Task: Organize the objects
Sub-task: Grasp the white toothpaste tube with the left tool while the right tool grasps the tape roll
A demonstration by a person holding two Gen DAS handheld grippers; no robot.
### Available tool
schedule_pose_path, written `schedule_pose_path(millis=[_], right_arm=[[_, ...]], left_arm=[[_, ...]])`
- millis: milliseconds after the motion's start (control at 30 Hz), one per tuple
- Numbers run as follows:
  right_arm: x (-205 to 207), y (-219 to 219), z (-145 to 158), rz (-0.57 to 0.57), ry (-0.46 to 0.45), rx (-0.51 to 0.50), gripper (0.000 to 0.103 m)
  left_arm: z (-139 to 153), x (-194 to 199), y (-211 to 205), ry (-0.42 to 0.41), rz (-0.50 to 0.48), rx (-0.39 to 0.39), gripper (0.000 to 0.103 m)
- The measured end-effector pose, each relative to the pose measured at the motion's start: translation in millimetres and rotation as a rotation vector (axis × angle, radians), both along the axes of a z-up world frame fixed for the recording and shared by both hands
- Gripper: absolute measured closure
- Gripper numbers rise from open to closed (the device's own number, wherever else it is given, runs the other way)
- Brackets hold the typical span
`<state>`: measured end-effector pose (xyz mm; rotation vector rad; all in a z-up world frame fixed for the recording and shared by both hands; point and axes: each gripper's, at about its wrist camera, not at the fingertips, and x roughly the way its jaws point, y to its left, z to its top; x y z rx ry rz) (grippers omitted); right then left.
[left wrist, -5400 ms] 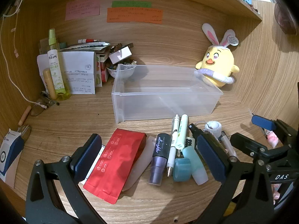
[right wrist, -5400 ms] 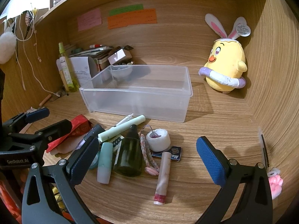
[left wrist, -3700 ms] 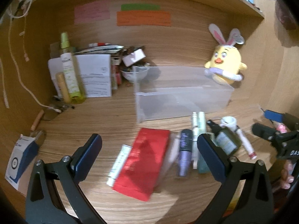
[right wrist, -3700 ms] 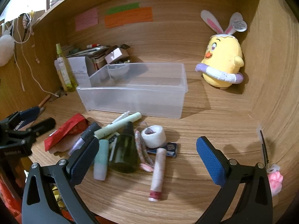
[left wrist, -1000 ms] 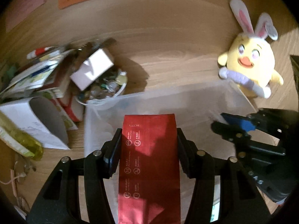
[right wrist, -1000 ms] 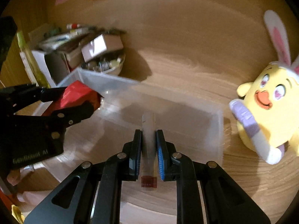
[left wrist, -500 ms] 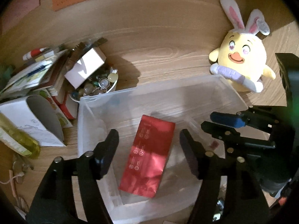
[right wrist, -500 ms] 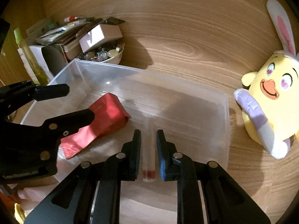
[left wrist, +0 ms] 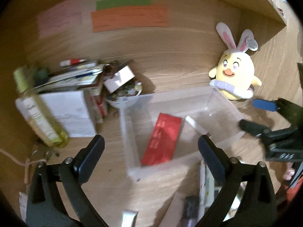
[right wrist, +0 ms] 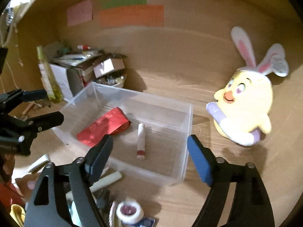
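**Two items binned, both grippers free for the next pick**

A wooden desk nook (right wrist: 170, 71) walls the work on three sides, coloured notes on its back panel. The clear bin (right wrist: 186, 124) sits mid-desk and holds the red pouch (right wrist: 103, 126) and, apart from it, the white tube (right wrist: 141, 141), both lying flat. The left gripper (left wrist: 149, 149) and right gripper (right wrist: 149, 158) hover near the bin's front, jaws spread wide and holding nothing.

The drop-off looks done; I judge the next move is back to the loose pile (right wrist: 113, 198) on the near desk, tape roll (right wrist: 129, 211) included. Room is tight: the plush chick (right wrist: 246, 109) stands just right of the bin, clutter and a yellow bottle (left wrist: 39, 117) left. The bin's right half is open.
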<state>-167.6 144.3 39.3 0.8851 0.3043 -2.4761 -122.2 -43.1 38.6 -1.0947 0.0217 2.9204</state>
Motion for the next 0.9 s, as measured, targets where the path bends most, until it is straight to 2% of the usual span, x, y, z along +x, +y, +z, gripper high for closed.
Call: schedule_pose_path(millis=[167, 367, 567, 633, 700, 900], right_arm=[[27.8, 15.8, -5.3, -0.011, 0.008, -0.021, 0.024], [44.0, 32.7, -30.6, -0.017, -0.074, -0.070, 0.024], [58.9, 38.9, -56.2, -0.036, -0.097, -0.036, 0.024], [62.2, 40.5, -64.2, -0.035, -0.113, -0.028, 0.024], [63.6, 41.4, -70.0, -0.029, -0.124, -0.030, 0.025], [57.0, 32.4, -83.0, -0.002, -0.165, -0.015, 0.046]], left_arm=[[-14.9, 35.2, -23.6, -0.027, 0.044, -0.004, 0.003], [-48.6, 63.6, -42.7, -0.102, 0.086, 0.009, 0.003], [-83.6, 87.7, -48.4, -0.169, 0.105, 0.009, 0.003], [-90.5, 97.3, -49.6, -0.177, 0.117, 0.004, 0.011], [-97.1, 104.7, -52.2, -0.198, 0.120, 0.014, 0.024], [-109.7, 116.9, -52.5, -0.216, 0.121, 0.013, 0.038]])
